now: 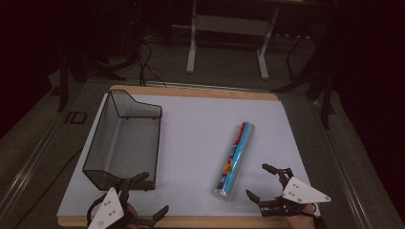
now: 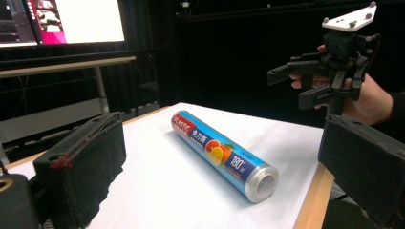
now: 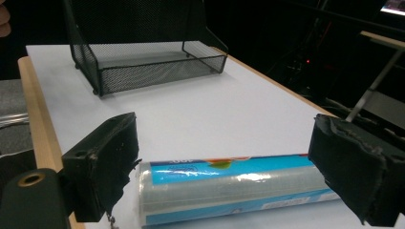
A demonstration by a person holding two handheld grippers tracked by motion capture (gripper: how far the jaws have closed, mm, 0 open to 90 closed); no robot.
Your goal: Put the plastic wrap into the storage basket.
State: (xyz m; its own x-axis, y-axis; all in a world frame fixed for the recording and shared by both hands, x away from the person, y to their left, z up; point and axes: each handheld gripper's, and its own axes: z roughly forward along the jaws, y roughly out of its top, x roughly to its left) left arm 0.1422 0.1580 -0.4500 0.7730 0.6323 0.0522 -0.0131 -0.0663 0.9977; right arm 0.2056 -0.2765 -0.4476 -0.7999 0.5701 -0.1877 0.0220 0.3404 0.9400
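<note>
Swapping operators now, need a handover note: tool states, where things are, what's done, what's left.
Left tool: open, holds nothing, at the near table edge just in front of the black mesh tray.
Right tool: open, holds nothing, beside the near end of the plastic wrap roll; its jaws stand either side of the roll without touching it.
Roll: lying flat on the white mat, right of the tray, apart from it.
Tray: nothing inside.
Done: nothing grasped yet.
Left: probably close on the roll and move it, likely toward the tray.
</note>
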